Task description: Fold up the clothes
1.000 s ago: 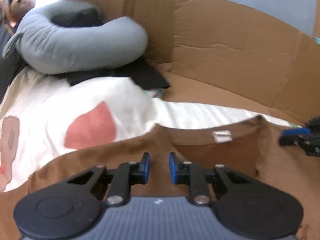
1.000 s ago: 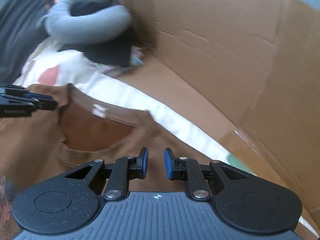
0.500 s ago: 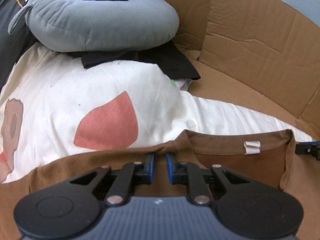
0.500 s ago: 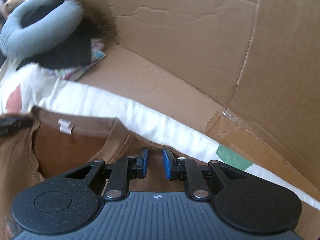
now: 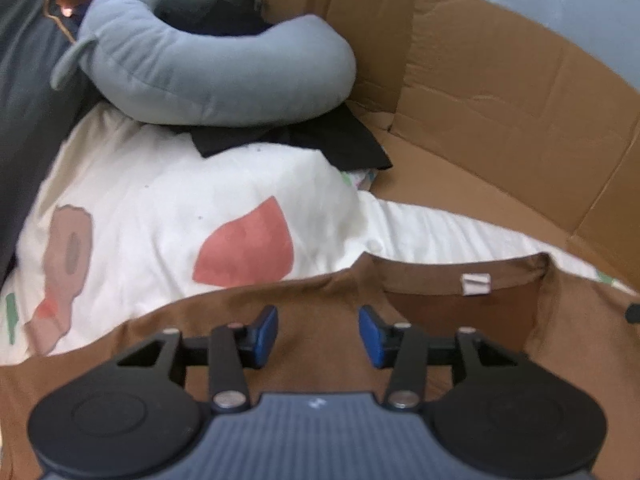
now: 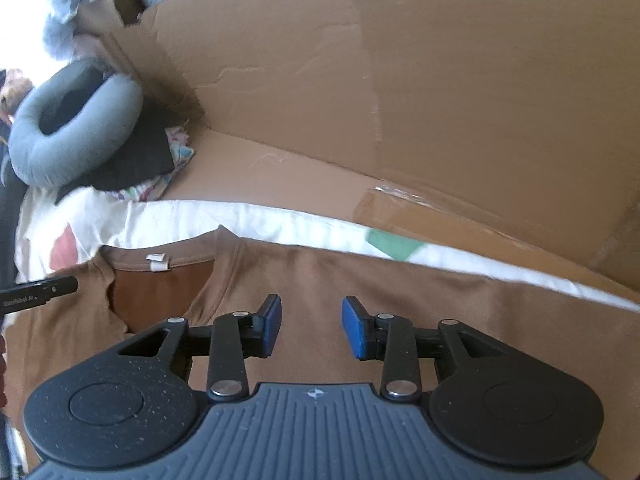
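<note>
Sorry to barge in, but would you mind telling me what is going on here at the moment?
A person is folding clothes with a handheld gripper in each hand. A brown T-shirt lies spread on a white printed bedsheet, collar towards a cardboard wall. The left gripper and right gripper are both open, one over each shoulder, gripping nothing. A grey curved pillow lies beyond.

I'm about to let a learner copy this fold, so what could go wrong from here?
Both grippers, left and right, are open over the brown shirt, so nothing holds it; it may slide on the soft white bedding. The collar lies rumpled, and a fold made now could lock in creases. The cardboard wall stands close behind, so a wide swing might hit it.
</note>
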`<state>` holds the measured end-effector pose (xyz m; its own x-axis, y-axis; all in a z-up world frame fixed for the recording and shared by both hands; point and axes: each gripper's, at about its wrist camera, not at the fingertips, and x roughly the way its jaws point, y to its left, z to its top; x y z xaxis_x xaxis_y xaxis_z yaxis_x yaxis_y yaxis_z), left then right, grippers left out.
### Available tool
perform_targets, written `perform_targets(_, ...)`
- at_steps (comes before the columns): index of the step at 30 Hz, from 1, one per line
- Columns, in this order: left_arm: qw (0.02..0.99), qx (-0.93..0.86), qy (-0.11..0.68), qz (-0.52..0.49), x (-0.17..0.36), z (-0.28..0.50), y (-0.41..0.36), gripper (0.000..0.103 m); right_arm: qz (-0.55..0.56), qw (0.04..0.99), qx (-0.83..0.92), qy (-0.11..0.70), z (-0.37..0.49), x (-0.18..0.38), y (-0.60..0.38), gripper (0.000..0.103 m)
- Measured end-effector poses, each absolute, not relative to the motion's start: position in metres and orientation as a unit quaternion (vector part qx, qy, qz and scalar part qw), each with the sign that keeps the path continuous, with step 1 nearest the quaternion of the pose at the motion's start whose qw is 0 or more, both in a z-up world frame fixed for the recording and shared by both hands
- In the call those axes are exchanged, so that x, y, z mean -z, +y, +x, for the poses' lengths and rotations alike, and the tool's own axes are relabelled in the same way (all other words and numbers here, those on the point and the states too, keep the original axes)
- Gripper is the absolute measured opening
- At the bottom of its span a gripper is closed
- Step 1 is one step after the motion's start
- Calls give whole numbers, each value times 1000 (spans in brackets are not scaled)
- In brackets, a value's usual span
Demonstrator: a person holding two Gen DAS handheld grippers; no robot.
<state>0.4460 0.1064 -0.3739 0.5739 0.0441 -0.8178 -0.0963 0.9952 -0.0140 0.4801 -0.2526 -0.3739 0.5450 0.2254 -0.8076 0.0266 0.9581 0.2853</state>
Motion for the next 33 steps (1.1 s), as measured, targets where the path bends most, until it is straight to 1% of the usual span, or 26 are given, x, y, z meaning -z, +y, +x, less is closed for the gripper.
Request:
perform_targets(2, 886, -41, 461, -25, 361, 441, 102, 60, 131, 871, -53, 471, 469, 356, -263, 43)
perform_targets(3, 885, -41, 463, -19, 353, 437, 99, 60, 130, 872, -51, 468, 463, 347, -268, 47)
perform_targets(4, 883, -40, 467, -19, 346, 434, 96, 61, 130, 874, -49, 466, 458, 337, -273, 49)
perform_targets(8, 874, -40, 485, -13, 319, 421, 85, 62, 136, 877, -44, 459, 438, 299, -295, 52)
perform_targets(10, 870, -41, 491, -8, 307, 415, 80, 67, 136, 878, -49, 457, 428, 282, -304, 54)
perform_targets(11, 868, -41, 495, -6, 301, 411, 77, 67, 135, 878, -51, 456, 422, 273, -308, 56)
perform_targets(14, 864, -36, 503, 1, 281, 399, 73, 68, 134, 879, -55, 455, 407, 250, -318, 57)
perform_targets(18, 857, -26, 515, 6, 253, 381, 69, 69, 133, 881, -59, 450, 384, 219, -331, 63)
perform_targets(21, 853, -20, 521, 16, 234, 367, 66, 72, 137, 880, -57, 452, 367, 199, -342, 64)
perform_targets(33, 838, -15, 546, 7, 185, 309, 59, 75, 147, 891, -56, 425, 311, 114, -397, 66)
